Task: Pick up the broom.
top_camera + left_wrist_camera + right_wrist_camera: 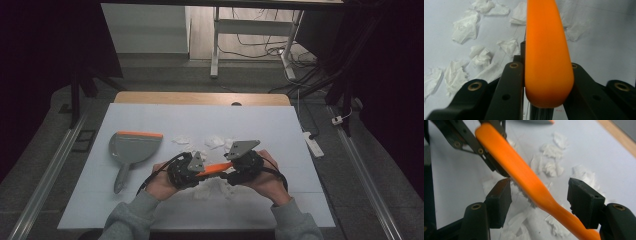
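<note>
The left tool (196, 172) squeezes the wide end of the orange brush (216, 168) tight. The right tool (235, 172) has its jaws wide apart, with the brush's thin handle between them, above paper scraps (216, 142) on the counter (150, 120).

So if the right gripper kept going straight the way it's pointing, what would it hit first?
Most likely the orange brush lying across its open jaws; the right gripper is not pressing on it. Just beyond is the left gripper, shut on that brush.

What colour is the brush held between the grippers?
Orange, with grey bristles; the brush shows best in the right gripper view.
</note>
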Motion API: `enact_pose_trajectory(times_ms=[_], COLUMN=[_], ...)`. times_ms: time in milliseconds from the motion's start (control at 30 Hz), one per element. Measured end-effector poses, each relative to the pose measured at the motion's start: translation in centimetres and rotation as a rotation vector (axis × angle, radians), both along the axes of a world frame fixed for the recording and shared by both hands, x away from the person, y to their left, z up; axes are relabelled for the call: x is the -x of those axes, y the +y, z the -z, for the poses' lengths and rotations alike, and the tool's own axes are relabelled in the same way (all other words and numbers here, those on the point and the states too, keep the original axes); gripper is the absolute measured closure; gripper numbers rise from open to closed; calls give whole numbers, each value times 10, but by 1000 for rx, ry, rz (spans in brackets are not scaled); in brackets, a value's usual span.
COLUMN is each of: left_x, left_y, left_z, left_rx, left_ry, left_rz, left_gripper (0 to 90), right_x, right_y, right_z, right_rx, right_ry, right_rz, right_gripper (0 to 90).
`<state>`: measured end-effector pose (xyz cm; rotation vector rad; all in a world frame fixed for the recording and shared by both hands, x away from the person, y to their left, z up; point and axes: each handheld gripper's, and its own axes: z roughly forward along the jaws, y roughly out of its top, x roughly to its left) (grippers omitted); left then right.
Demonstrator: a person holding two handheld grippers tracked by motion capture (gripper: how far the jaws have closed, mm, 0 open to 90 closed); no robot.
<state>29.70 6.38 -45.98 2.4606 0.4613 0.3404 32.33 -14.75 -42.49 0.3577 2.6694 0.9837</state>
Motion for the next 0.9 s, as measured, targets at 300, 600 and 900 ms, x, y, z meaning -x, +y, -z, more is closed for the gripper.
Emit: enact_pose_trajectory(times_ms=[300, 600, 900], left_x=[6, 9, 9], left_y=[-4, -3, -2], left_z=[-6, -11, -10], left_rx=[-2, 8, 5], left_ry=[-20, -14, -16], left_rz=[40, 93, 108], left_gripper=[783, 780, 779], right_x=[0, 5, 5], right_y=[7, 11, 11], right_z=[8, 10, 10], right_rx=[99, 168, 168], right_ry=[17, 4, 22], right_rz=[-50, -122, -143], right_gripper=[417, 594, 614])
